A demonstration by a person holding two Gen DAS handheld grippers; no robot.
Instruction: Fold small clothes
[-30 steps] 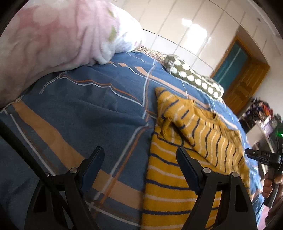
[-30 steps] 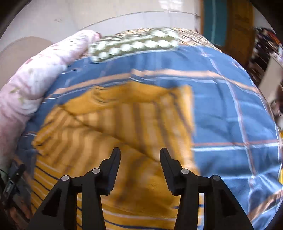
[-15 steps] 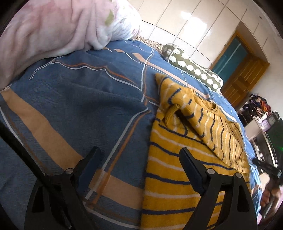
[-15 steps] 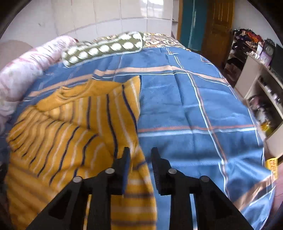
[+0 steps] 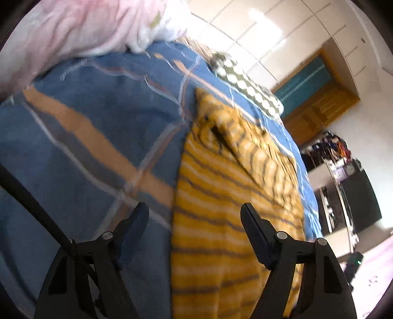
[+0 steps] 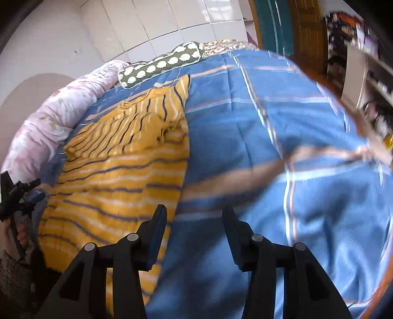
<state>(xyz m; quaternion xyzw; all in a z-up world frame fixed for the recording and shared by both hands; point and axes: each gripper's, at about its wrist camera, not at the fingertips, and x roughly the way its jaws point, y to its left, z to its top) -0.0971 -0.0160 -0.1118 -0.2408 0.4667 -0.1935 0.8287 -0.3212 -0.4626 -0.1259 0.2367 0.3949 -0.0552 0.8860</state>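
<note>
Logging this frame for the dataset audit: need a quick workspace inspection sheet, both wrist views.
Surface: blue plaid bedspread, wrinkled, covering the bed.
Job's things: yellow knitted sweater with navy and white stripes, lying flat, sleeve folded across the chest.
Clutter: pink floral quilt bunched at the far edge; green polka-dot bolster pillow at the head.
Grippers: left tongs open, straddling the sweater's edge, gripping nothing; right tongs open over the bedspread beside the sweater, jaws just opened.
Cables: nothing seen.
Surroundings: white tiled wall, wooden door, cluttered shelves.
</note>
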